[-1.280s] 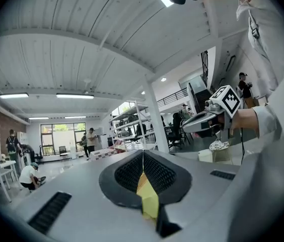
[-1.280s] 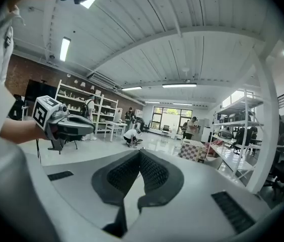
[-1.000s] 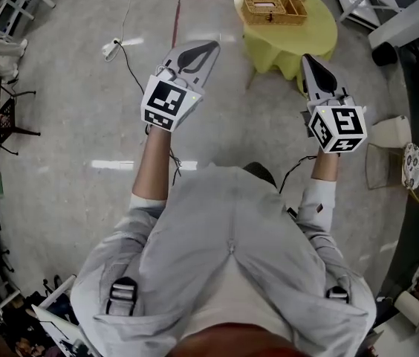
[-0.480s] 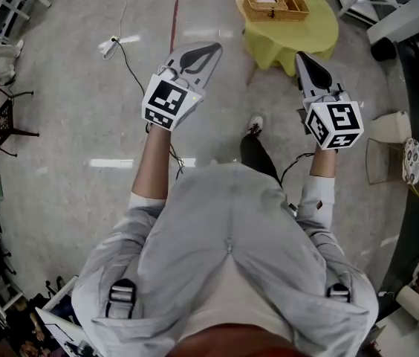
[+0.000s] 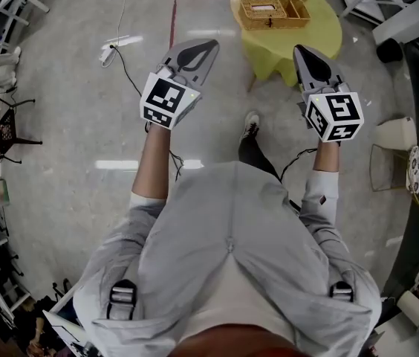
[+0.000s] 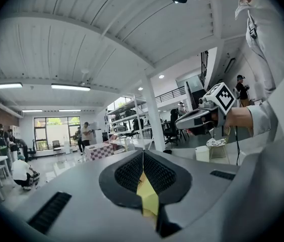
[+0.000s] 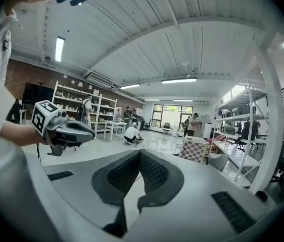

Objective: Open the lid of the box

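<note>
L gripper (image 5: 208, 48) clenched: in the left gripper view its pads (image 6: 132, 173) meet at the tips w/ nothing gripped. Yellow shows thru the slit lower down, prob. the table cloth behind. R gripper (image 5: 302, 53) also clamped shut & empty; pads (image 7: 153, 173) together in the right gripper view.

Both forearms are stretched fwd from the torso, L forearm (image 5: 152, 162) bare, R in a grey sleeve (image 5: 321, 195). The 2 grippers sit side by side, well apart, noses aimed toward the table. Each shows in the other's view, held level.

Count: 2 grippers, 1 round table (image 5: 321, 32) w/ yellow cloth, 1 wicker box (image 5: 273, 11) on it. Box is near the table's middle, well apart from both grippers. It looks split in 2 parts; contents & lid state too small to tell.

On the floor: 1 shoe (image 5: 251, 123) fwd, a power strip (image 5: 111, 48) w/ cable, and a red tape line (image 5: 174, 21).
</note>
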Tool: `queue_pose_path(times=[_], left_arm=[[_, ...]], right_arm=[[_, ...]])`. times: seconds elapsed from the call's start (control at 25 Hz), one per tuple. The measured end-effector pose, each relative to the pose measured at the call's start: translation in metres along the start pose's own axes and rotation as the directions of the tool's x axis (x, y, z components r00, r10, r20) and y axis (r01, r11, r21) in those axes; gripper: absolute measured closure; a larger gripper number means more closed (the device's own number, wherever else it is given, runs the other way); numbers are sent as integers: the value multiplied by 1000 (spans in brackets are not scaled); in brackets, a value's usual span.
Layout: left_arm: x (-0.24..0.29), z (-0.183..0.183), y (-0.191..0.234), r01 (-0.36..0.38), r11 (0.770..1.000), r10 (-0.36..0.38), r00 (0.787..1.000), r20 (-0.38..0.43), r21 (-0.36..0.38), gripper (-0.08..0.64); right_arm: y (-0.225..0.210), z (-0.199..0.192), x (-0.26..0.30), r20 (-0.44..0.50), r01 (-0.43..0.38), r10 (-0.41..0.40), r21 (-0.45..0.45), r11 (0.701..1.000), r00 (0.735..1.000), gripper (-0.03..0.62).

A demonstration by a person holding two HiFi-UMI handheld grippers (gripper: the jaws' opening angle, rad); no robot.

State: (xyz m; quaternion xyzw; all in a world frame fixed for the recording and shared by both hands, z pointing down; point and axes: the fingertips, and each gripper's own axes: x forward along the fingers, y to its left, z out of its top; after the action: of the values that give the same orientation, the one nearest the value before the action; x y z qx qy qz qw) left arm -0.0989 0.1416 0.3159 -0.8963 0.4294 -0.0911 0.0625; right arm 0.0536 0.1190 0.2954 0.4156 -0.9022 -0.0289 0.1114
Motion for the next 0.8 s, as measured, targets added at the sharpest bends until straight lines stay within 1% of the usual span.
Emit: queue_pose_path(times=[0.2,0.4,0.56,0.8], left_arm=[[70,-4,24,-2,1000,2,1000,-25,-1,531],[139,-2,43,-15,1000,15,999,-42,-9,531],[189,-2,59,-37,998,35,998,-54,-42,531],[244,-13,74,-86,994,79,992,-95,-64,531]], right_arm=[[-66,-15,49,-28,3,-4,-28,1000,1000,569],[-127,-23,93,-34,-51,50,-21,998,998,569],[-173,-26,125,-42,-85,84,-15,996,996,569],[-220,-43,158,-60,-133,133,5,991,989,569]])
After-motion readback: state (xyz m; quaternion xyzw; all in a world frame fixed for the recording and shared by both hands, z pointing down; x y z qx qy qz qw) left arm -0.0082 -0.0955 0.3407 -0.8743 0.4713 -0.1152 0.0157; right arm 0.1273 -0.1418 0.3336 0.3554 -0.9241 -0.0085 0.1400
